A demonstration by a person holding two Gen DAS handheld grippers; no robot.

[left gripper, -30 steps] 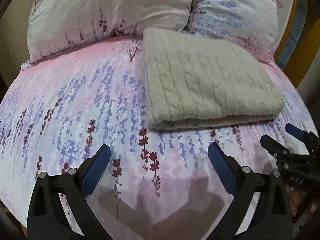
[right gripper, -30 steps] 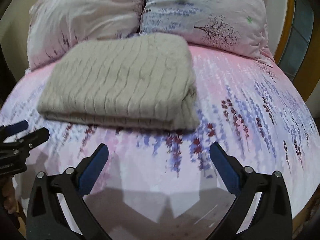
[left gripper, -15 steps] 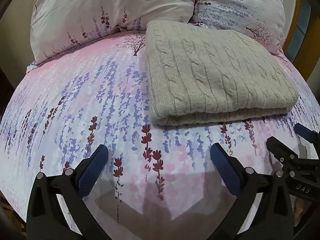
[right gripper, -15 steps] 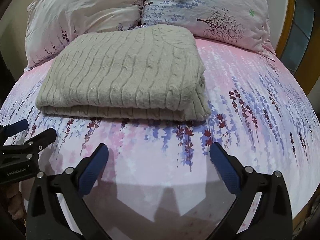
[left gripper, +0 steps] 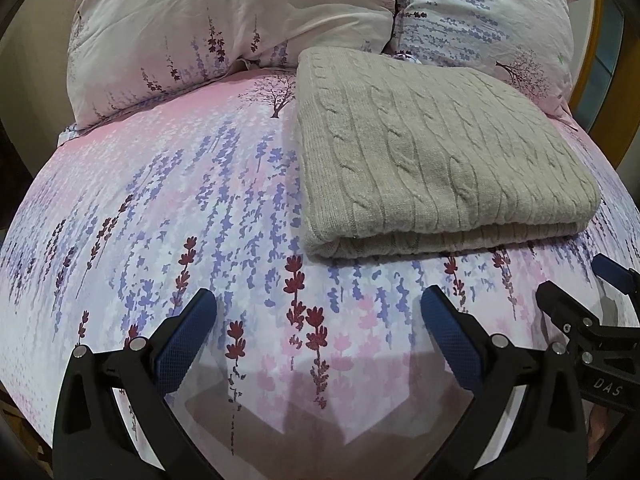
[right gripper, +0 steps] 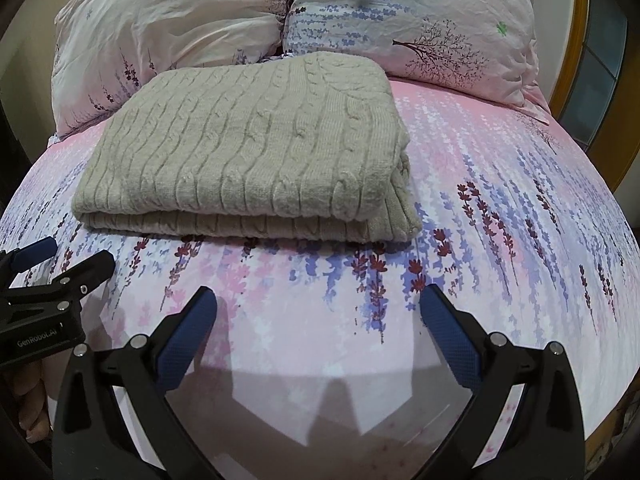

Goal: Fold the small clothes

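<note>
A beige cable-knit garment (left gripper: 436, 160) lies folded into a thick rectangle on the pink floral bed sheet (left gripper: 180, 216); it also shows in the right wrist view (right gripper: 256, 152). My left gripper (left gripper: 318, 306) is open and empty, a little short of the fold's near edge. My right gripper (right gripper: 318, 306) is open and empty, also short of the garment's near edge. Each gripper shows at the edge of the other's view, the right one (left gripper: 580, 296) and the left one (right gripper: 64, 260).
Two floral pillows (left gripper: 240, 12) (left gripper: 488, 16) lie against the headboard behind the garment. A wooden frame (right gripper: 576, 40) and a bluish pane stand at the right. The bed's near edge runs just under both grippers.
Both grippers have moved forward towards the folded garment, which now looks larger and nearer. Both stay open. The garment has not moved.
</note>
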